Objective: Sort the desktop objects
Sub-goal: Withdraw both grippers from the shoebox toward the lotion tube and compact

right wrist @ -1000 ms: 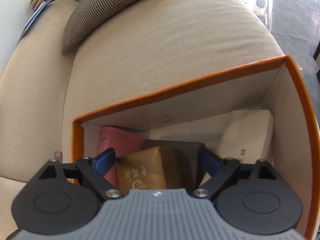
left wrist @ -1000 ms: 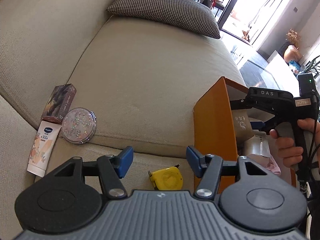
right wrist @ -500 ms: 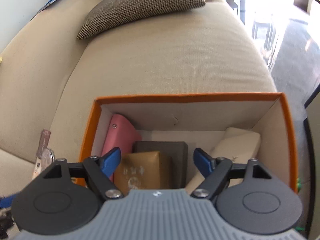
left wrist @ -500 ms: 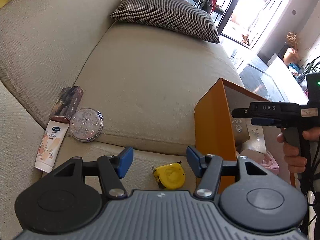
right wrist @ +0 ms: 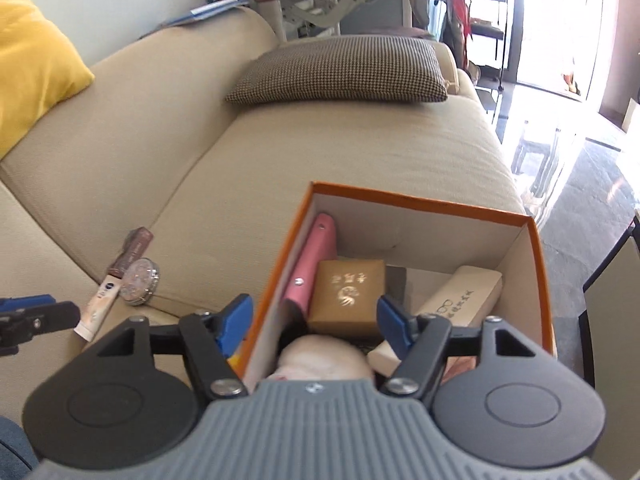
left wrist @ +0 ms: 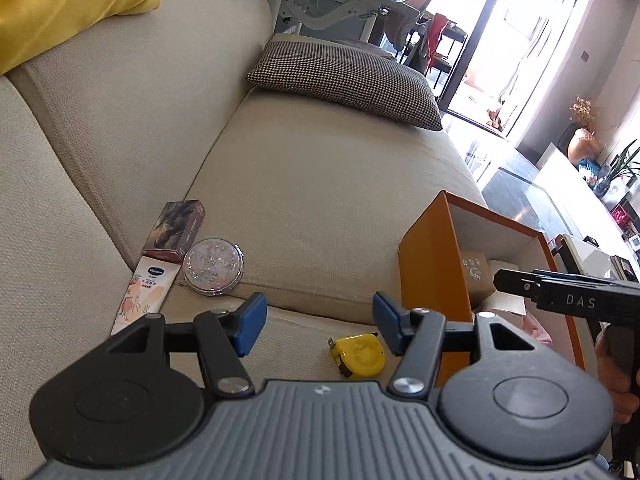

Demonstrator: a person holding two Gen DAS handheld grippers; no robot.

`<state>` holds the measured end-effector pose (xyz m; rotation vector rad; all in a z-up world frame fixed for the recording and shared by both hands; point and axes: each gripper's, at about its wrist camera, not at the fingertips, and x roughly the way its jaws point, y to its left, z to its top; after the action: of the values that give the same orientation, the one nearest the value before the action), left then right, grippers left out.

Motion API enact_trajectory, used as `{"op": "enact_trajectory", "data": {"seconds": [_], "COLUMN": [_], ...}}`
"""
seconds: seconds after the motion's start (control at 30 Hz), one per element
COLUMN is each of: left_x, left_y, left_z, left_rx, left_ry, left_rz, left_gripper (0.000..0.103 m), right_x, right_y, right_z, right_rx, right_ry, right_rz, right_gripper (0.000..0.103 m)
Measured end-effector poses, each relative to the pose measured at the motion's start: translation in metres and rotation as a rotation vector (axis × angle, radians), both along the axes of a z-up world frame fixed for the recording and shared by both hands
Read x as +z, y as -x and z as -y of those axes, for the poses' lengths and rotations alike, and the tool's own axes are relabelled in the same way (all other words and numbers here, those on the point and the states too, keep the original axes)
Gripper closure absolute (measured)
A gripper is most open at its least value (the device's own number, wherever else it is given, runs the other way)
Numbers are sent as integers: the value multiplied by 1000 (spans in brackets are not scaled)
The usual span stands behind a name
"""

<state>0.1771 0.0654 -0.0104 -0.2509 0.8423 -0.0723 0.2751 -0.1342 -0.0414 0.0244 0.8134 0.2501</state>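
Note:
An orange box [right wrist: 538,264] stands on the sofa seat and holds a gold box [right wrist: 348,294], a pink case [right wrist: 316,260], a cream case [right wrist: 460,300] and a pale soft thing [right wrist: 324,360]. My right gripper [right wrist: 314,320] is open and empty above the box's near end. My left gripper [left wrist: 318,322] is open and empty above a yellow tape measure [left wrist: 358,354]. A glitter compact [left wrist: 212,266], a small dark box [left wrist: 176,224] and a hand-cream tube [left wrist: 142,294] lie by the sofa back. The orange box [left wrist: 430,264] shows at the right of the left wrist view.
A houndstooth cushion [left wrist: 348,80] lies at the far end of the seat. A yellow cushion [left wrist: 60,0] sits on the sofa back. The seat's right edge drops to the floor [right wrist: 580,184].
My right gripper has pulled up and back out of the box, empty. My left gripper has risen and drawn back; the tape measure sits lower between its fingers.

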Motion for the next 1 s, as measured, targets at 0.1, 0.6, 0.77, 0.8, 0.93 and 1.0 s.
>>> {"op": "enact_trajectory", "data": {"seconds": [0.1, 0.6, 0.77, 0.8, 0.93, 1.0], "left_x": [2, 0, -8, -10, -18, -22], "left_y": [7, 28, 27, 26, 22, 19], "left_z": [-9, -41, -46, -48, -54, -58], "left_rx": [-6, 41, 49, 50, 59, 57], "left_ry": [23, 8, -27, -27, -30, -32], "left_rz": [-3, 12, -9, -15, -36, -43], "left_gripper": [34, 34, 34, 34, 34, 34], "right_x": [4, 9, 4, 2, -5, -9], "right_y": [17, 63, 64, 64, 60, 56], "right_z": [-14, -71, -92, -97, -110, -116], "right_rx": [9, 78, 126, 136, 164, 174], "right_ry": [-10, 8, 42, 45, 53, 57], "right_rz": [15, 71, 70, 65, 45, 32], "right_gripper": [43, 57, 59, 59, 62, 68]}}
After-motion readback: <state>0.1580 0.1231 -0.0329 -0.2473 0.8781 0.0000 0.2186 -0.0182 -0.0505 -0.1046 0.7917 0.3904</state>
